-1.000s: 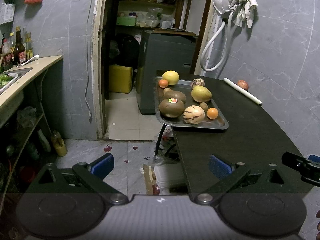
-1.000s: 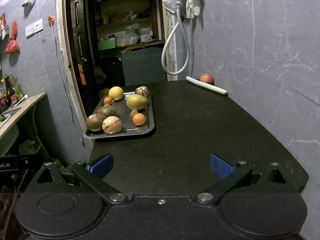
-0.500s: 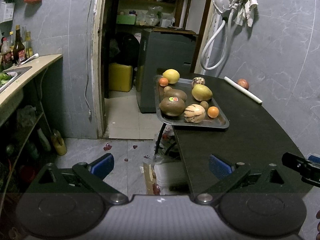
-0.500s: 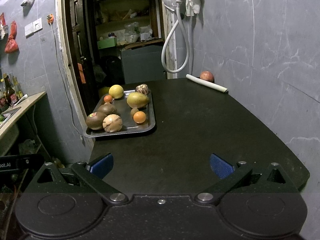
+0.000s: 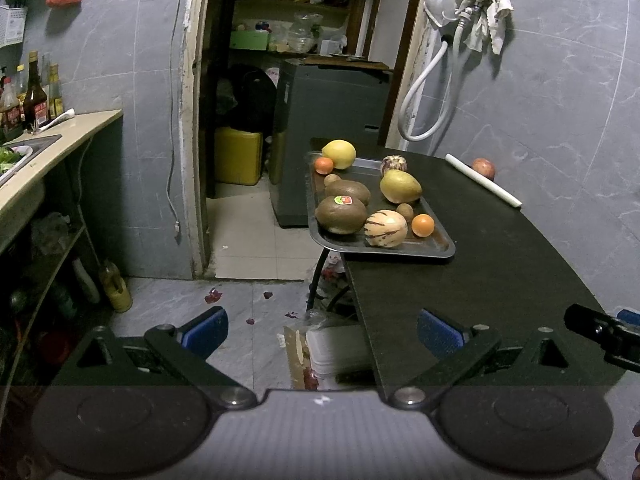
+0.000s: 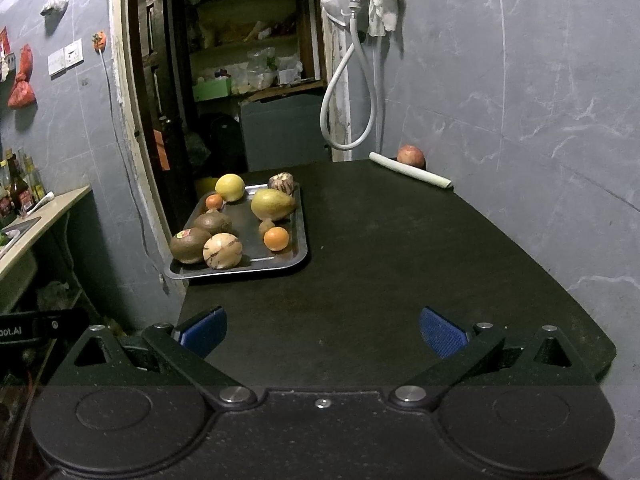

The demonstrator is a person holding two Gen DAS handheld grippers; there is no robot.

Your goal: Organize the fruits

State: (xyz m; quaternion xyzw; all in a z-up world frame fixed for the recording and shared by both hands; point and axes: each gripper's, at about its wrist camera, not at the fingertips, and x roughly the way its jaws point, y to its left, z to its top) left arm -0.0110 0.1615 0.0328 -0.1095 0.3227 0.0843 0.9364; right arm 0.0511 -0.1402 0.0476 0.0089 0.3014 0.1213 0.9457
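A metal tray (image 5: pixel 440 249) (image 6: pixel 298 258) sits at the left edge of a black table (image 6: pixel 400 260) and holds several fruits: brown kiwis (image 5: pixel 341 214), a striped melon (image 6: pixel 222 251), oranges (image 6: pixel 276 238), a yellow mango (image 6: pixel 272 204) and a lemon (image 5: pixel 339 154). A red apple (image 6: pixel 410 155) lies alone at the table's far right, behind a white roll (image 6: pixel 412 175). My left gripper (image 5: pixel 322 332) is open and empty, hanging off the table's near-left corner. My right gripper (image 6: pixel 322 332) is open and empty over the table's near edge.
A doorway with a dark cabinet (image 5: pixel 332 120) and a yellow jug (image 5: pixel 239 156) lies beyond the tray. A counter with a sink and bottles (image 5: pixel 36 100) runs along the left. A white hose (image 6: pixel 344 92) hangs on the wall. The tiled wall borders the table's right side.
Both grippers have drifted back slightly, so the tray looks a little farther away. Jaws stay open; no fruit has moved.
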